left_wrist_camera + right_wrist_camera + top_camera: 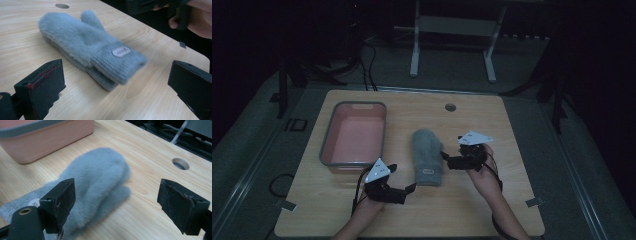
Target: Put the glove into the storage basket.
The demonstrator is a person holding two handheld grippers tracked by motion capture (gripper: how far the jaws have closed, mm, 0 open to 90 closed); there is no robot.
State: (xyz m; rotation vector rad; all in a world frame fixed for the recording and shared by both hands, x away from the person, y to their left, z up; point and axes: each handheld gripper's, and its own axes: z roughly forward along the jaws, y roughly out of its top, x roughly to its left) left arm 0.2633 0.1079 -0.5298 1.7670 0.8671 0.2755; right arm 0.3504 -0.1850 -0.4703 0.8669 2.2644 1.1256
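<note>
The fluffy grey mitten pair [90,50], likely light, limp and compressible, lies ahead of the wide-open left gripper [115,87] and just beyond the equally spread, empty right gripper [115,202]; the ribbed cuff [117,65] nearest the left jaws looks the firmest hold.

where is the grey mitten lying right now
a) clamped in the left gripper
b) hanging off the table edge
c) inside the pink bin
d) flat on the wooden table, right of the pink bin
d: the grey mitten lies flat on the wooden table, to the right of the pink bin, and both the left gripper and the right gripper stand open beside it without holding it.
</note>
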